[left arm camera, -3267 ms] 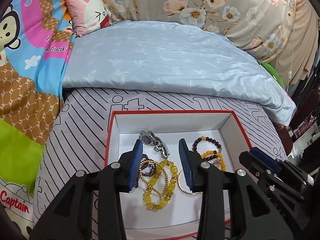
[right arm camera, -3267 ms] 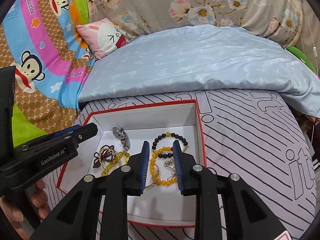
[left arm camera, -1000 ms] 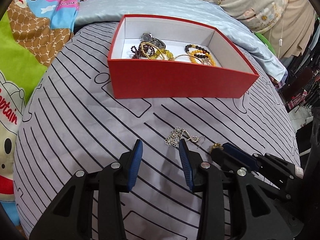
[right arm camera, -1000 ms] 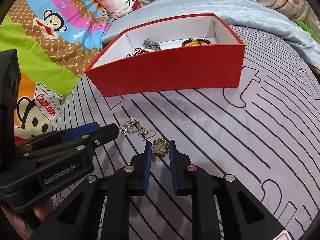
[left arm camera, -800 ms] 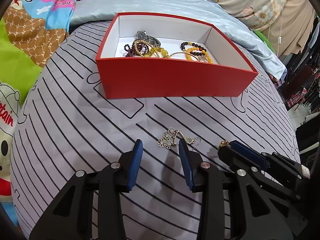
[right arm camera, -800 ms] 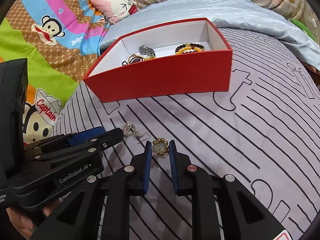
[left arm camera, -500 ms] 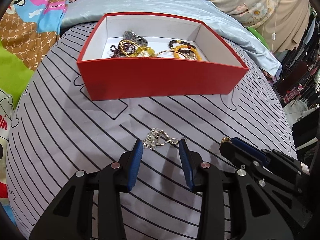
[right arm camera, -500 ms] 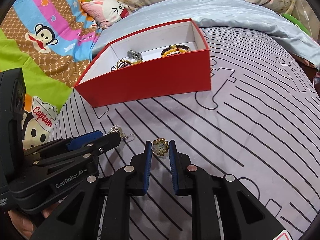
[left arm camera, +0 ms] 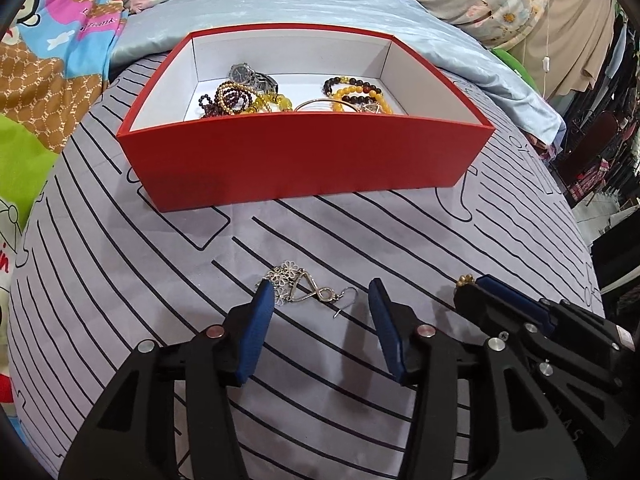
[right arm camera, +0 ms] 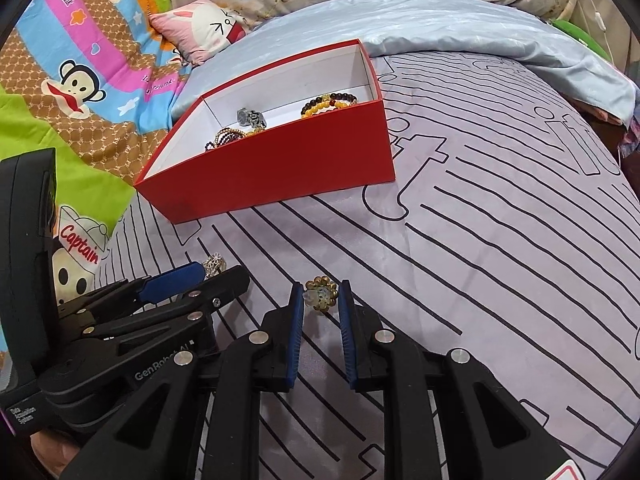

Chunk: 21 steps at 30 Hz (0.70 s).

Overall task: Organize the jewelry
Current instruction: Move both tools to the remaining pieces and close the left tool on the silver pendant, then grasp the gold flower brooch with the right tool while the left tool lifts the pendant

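We note the left gripper (left arm camera: 321, 294) wide open around the silver earring (left arm camera: 304, 289) lying before the red box (left arm camera: 304, 168), the right gripper (right arm camera: 321, 295) narrowed about the gold ring (right arm camera: 320, 293), so we advise pinching squarely and low.

Left gripper (left arm camera: 321, 294): jaws wide apart, low over bed. Right gripper (right arm camera: 321, 295): jaws narrowly parted, low over bed, beside left gripper.

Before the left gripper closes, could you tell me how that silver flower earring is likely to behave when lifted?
The silver flower earring looks thin and linked, so it will probably dangle limply. Its open hook may snag the striped bedsheet. It seems very light.
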{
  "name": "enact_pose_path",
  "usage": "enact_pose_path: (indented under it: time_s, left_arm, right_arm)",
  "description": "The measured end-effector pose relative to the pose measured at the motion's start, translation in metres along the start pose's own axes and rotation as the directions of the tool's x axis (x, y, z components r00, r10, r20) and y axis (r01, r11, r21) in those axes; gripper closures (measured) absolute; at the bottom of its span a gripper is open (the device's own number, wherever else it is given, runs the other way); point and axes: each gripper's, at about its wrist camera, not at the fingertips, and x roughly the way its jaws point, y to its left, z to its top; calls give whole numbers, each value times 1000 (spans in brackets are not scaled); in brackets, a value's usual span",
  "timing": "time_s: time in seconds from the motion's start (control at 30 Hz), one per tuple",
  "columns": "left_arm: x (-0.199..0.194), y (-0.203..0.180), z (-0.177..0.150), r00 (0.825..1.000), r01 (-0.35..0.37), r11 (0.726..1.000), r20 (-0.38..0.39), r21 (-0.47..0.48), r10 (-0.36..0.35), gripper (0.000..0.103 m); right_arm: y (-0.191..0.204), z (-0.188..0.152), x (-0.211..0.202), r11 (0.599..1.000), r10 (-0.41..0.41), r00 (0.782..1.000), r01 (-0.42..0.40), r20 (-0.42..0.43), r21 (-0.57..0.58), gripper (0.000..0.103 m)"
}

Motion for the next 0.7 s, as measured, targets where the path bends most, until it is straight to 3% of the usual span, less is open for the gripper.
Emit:
enact_pose_path:
  time_s: [0.2, 0.3, 0.7]
  left_arm:
    - [-2, 5, -2, 1000, -8, 1000, 9, 8, 8, 74]
    - [-1, 9, -2, 1000, -6, 1000, 4, 5, 6, 96]
    - [-9, 19, -6, 999, 39, 999, 6, -18, -39, 101]
  right_arm:
    - [-1, 0, 0, 1000, 5, 1000, -5, 1, 1, 87]
    - [1, -1, -1, 1000, 6, 1000, -6, 1, -1, 87]
    - [7, -1, -4, 1000, 10, 1000, -10, 3, -7, 87]
